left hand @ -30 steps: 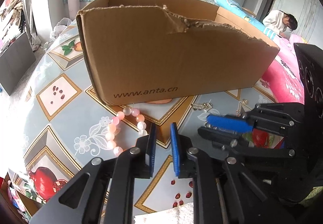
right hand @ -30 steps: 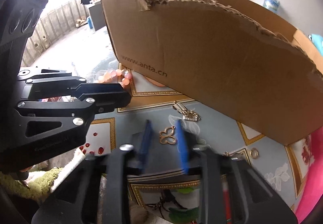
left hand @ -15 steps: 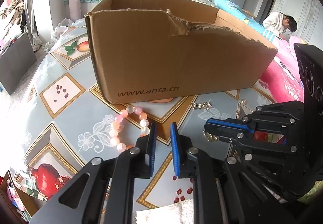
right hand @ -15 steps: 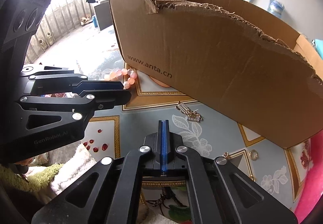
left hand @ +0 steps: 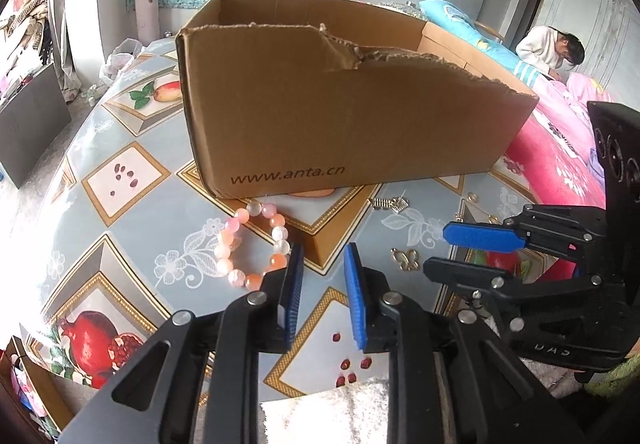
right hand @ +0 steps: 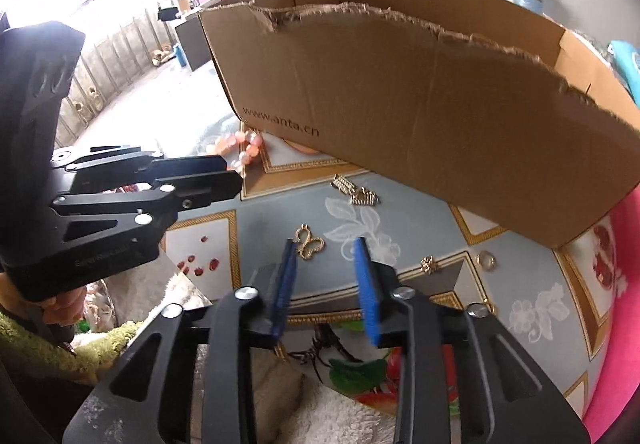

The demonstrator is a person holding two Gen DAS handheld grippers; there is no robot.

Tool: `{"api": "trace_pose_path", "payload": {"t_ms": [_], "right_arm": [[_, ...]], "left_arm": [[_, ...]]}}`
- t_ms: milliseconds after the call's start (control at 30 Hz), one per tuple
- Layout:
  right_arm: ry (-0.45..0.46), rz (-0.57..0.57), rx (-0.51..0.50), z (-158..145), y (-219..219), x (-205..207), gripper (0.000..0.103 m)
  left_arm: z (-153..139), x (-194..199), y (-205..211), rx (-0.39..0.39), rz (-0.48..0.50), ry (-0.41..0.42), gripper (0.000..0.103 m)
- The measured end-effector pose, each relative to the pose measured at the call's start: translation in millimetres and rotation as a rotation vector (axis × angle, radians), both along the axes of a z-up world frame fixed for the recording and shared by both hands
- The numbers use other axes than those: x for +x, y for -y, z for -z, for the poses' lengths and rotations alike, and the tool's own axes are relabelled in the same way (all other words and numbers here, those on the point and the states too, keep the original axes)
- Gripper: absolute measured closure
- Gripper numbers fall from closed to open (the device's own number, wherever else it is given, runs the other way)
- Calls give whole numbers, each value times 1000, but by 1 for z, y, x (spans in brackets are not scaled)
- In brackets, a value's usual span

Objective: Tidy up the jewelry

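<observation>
Gold butterfly charm (right hand: pixel 309 243) is seen just ahead of the right gripper (right hand: pixel 325 249), nearer its left finger, with the opening fingers empty.

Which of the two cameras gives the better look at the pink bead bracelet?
The left wrist view: the bead bracelet lies in nearly full view beside the left gripper. The right wrist view catches only a few beads behind that gripper.

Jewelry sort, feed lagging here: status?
Left gripper and right gripper both opening, nothing between jaws. Butterfly pendant and bead bracelet loose on table. Cardboard box behind; nothing blocking.
</observation>
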State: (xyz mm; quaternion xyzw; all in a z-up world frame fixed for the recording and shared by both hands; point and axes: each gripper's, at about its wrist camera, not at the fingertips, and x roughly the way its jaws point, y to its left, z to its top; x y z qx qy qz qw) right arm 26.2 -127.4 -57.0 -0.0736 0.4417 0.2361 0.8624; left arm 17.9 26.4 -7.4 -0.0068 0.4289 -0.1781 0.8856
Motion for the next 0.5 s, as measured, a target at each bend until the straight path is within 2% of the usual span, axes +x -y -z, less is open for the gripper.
{"api": "trace_pose_path", "payload": {"t_ms": [200, 300, 500], "right_arm": [[-4, -12, -3, 6, -15, -1, 70], [48, -35, -70, 9, -27, -7, 70], [64, -48, -105, 7, -29, -4, 71]], "left_arm": [[0, -2, -2, -3, -4, 1, 82], [0, -3, -3, -1, -6, 0, 82], [-1, -2, -4, -2, -9, -2, 82]]}}
